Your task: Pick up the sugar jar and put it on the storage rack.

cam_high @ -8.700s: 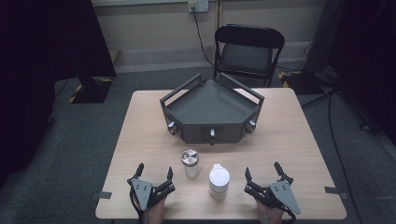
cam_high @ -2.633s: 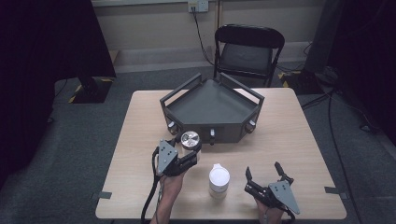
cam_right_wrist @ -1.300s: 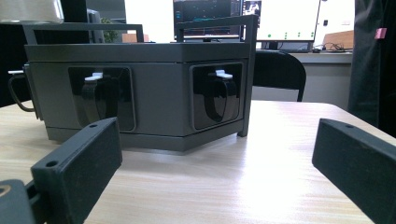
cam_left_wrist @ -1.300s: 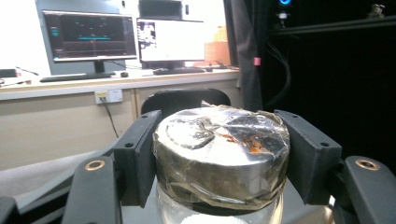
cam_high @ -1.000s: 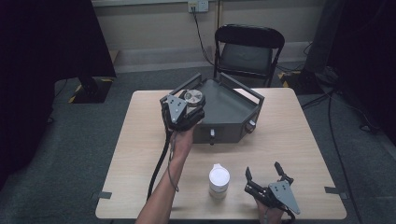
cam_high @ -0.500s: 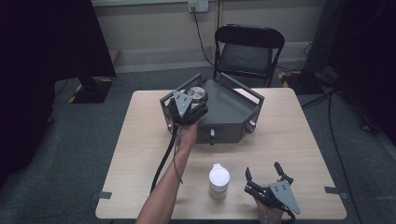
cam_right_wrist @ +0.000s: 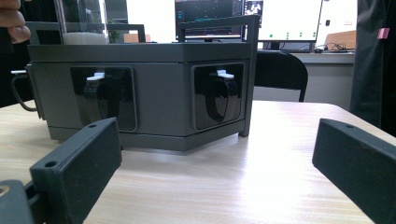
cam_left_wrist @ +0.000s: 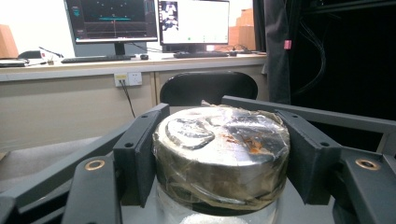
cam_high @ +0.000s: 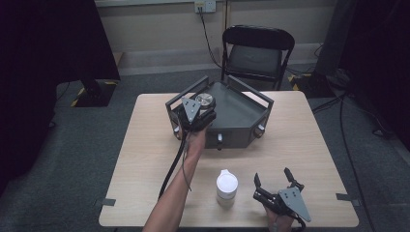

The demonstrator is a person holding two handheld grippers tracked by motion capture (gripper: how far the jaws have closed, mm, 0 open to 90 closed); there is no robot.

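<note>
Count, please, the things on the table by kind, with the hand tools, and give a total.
Jars with metal lid: 1, the jar held in the left tool over the grey box.
White bottles: 1, the white bottle.
Grey boxes: 1, the grey box.
Tools: 2, left tool and right tool.
Total: 5.

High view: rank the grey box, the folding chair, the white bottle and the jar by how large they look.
1. Grey box.
2. Folding chair, close to the box; it stands farther off, so that order is unsure.
3. White bottle.
4. Jar, partly hidden in the left claw.
</note>
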